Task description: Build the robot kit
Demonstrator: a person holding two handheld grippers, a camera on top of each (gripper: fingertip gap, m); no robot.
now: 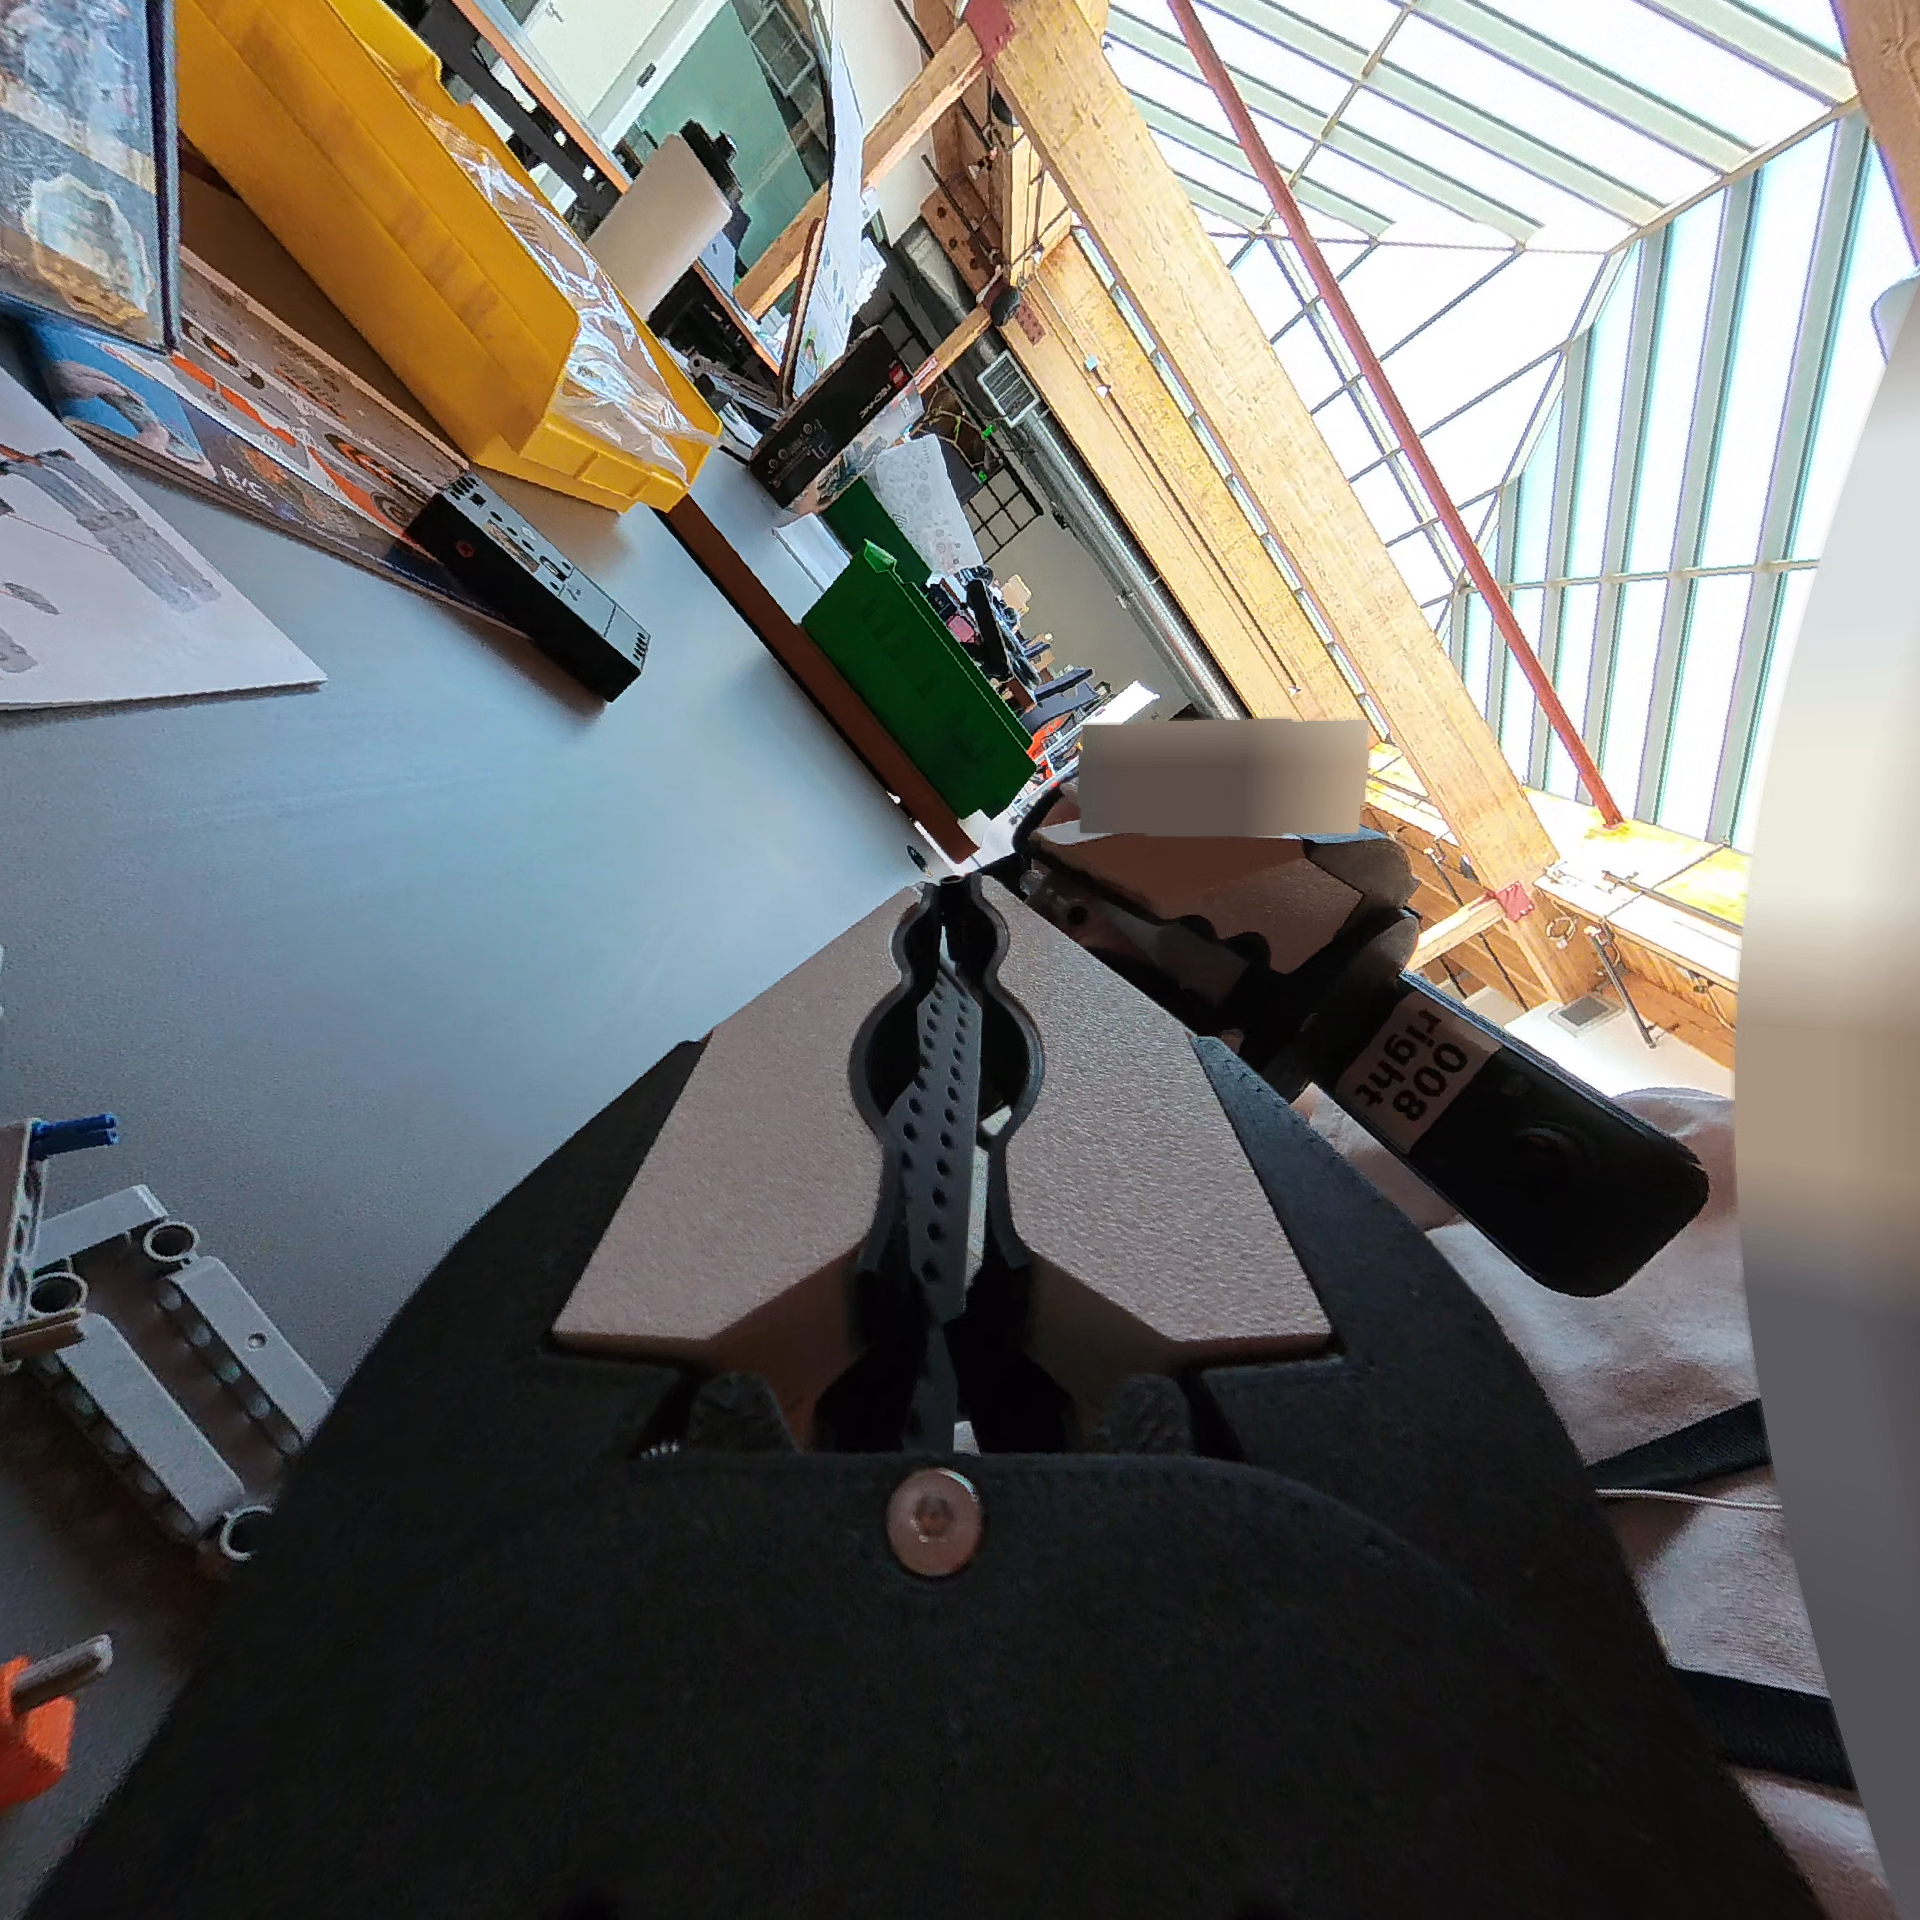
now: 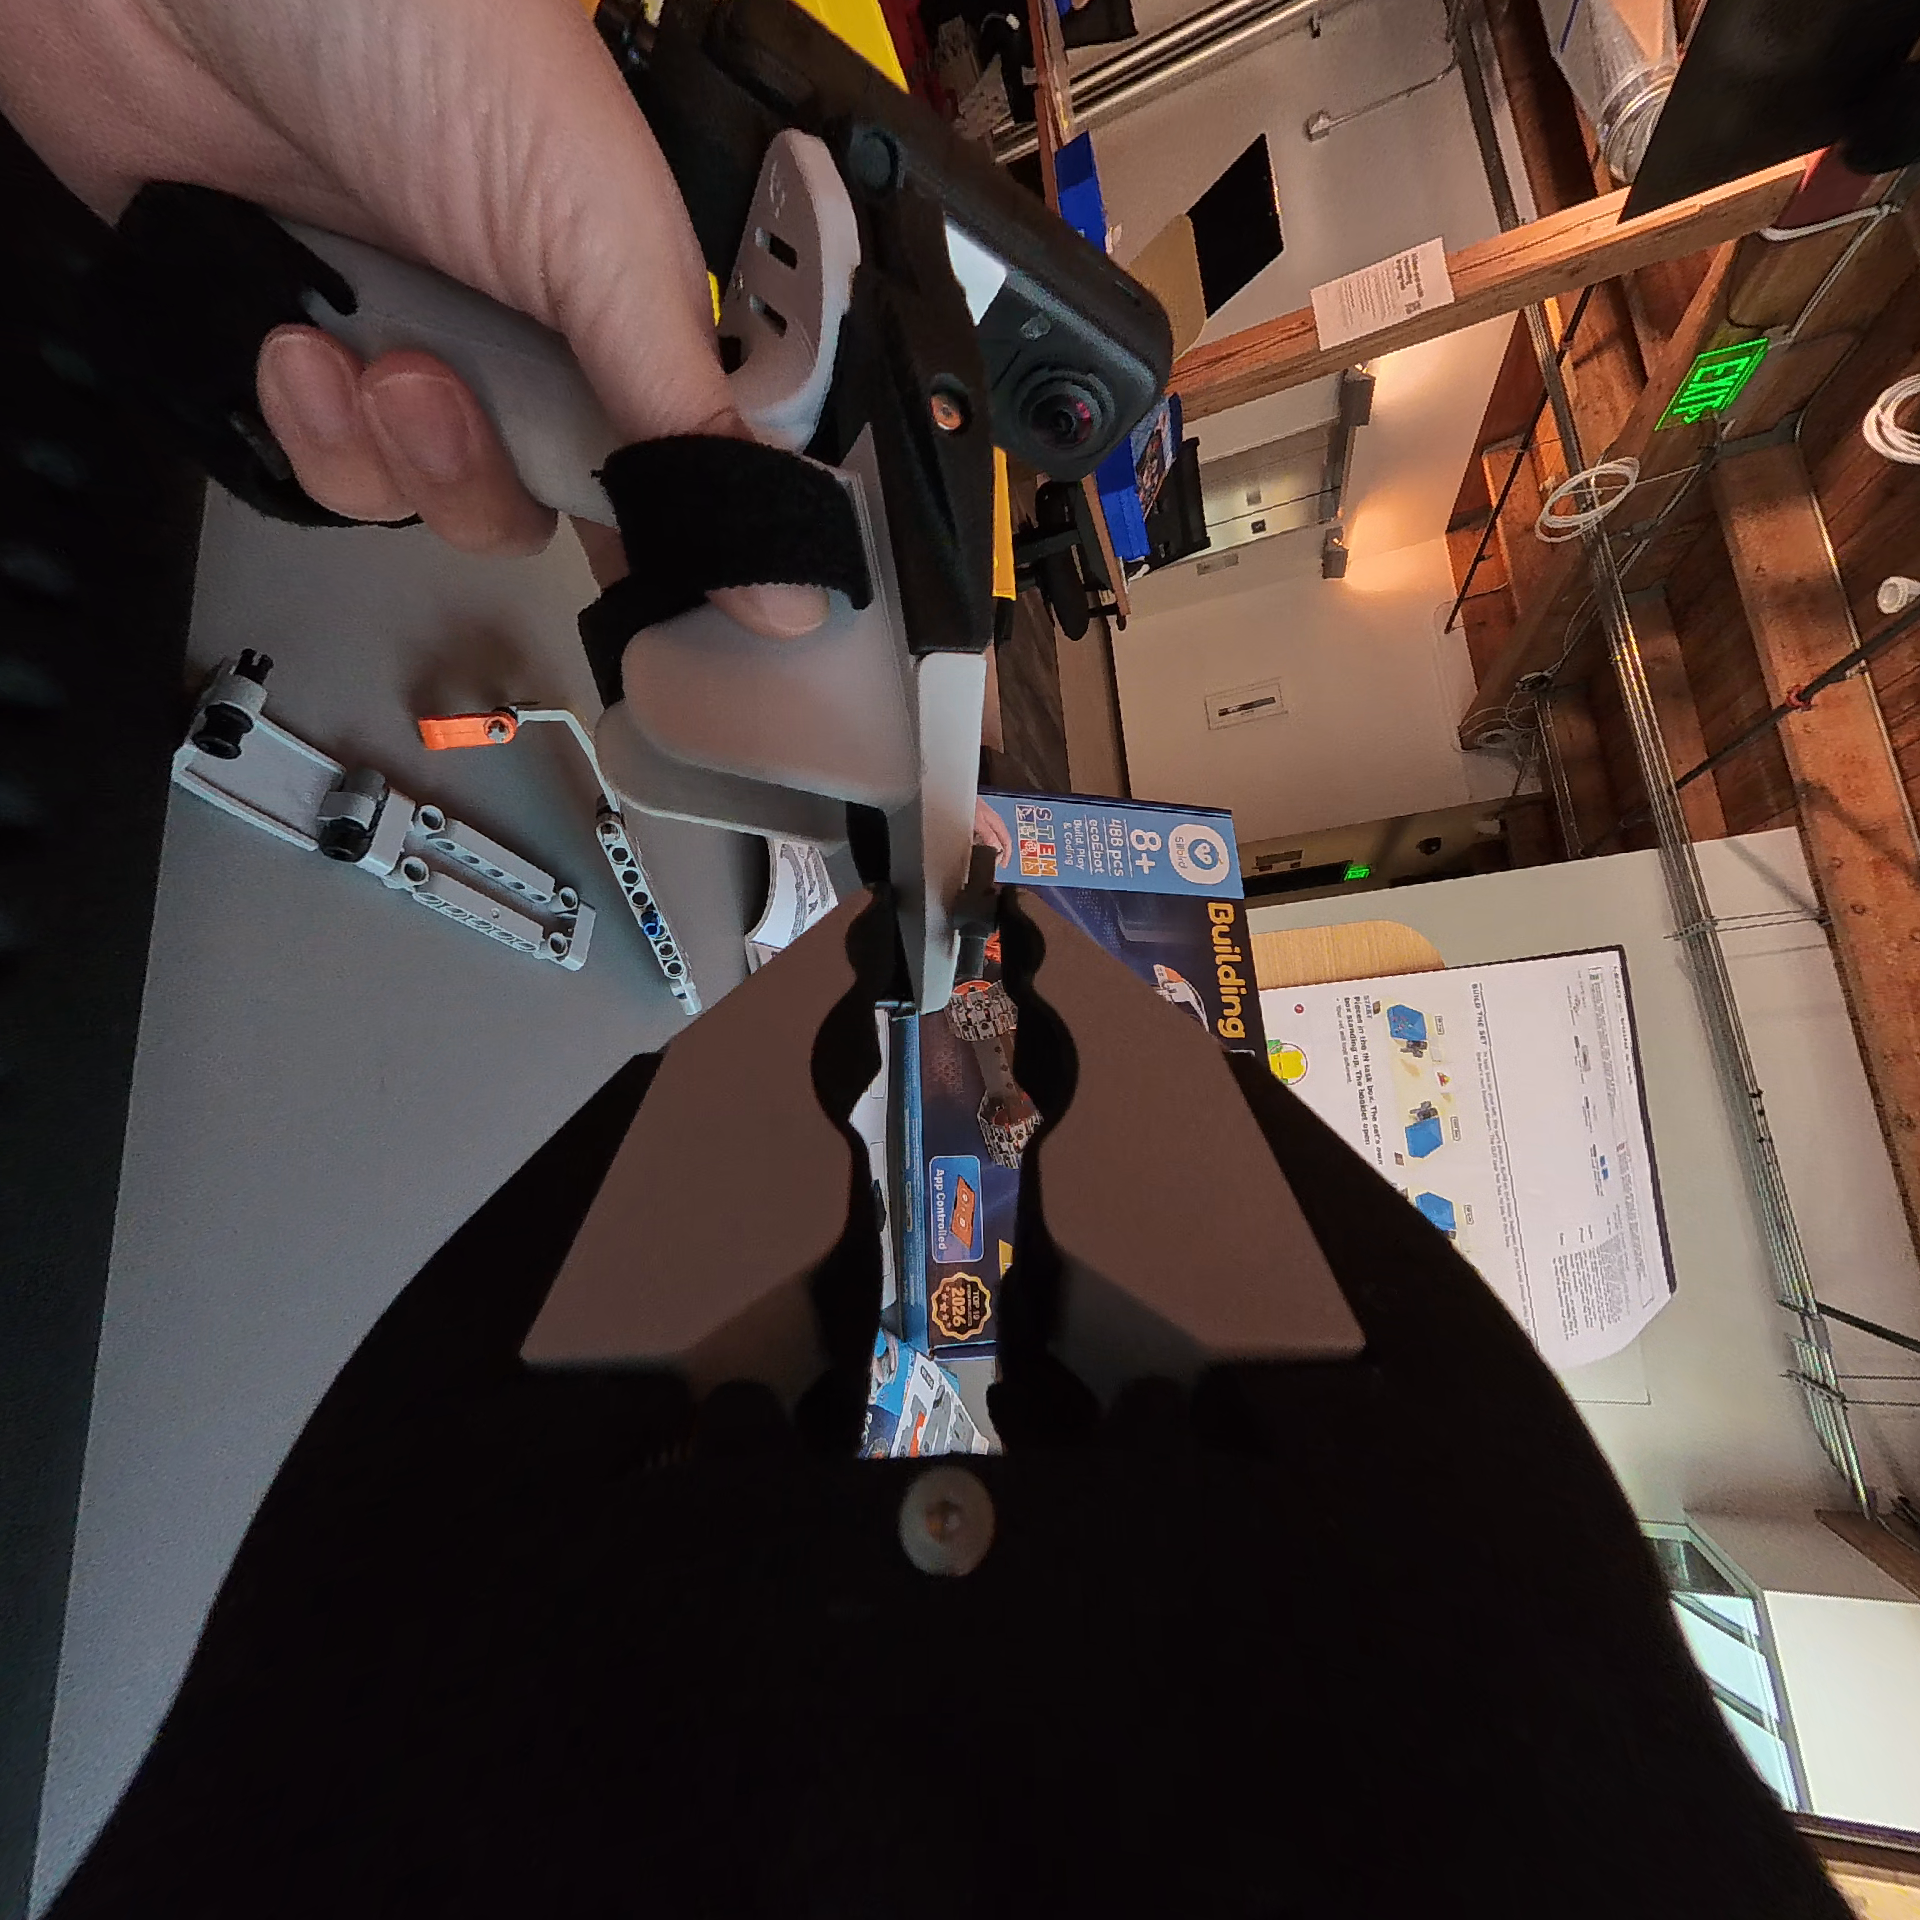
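Observation:
My left gripper is shut on a dark grey perforated beam that lies lengthwise between its fingers, held tilted above the grey table. My right gripper meets it tip to tip and also shows in the left wrist view. It is nearly closed on a small black pin at the beam's far end. In the right wrist view a hand holds the left gripper, whose grey finger edge shows between my right fingers.
Grey beam assemblies and an orange piece lie on the table. A yellow bin, a black box, an instruction sheet and a green bin sit farther off. A blue toy box stands behind. Left and right tips are no more than a few centimetres apart.

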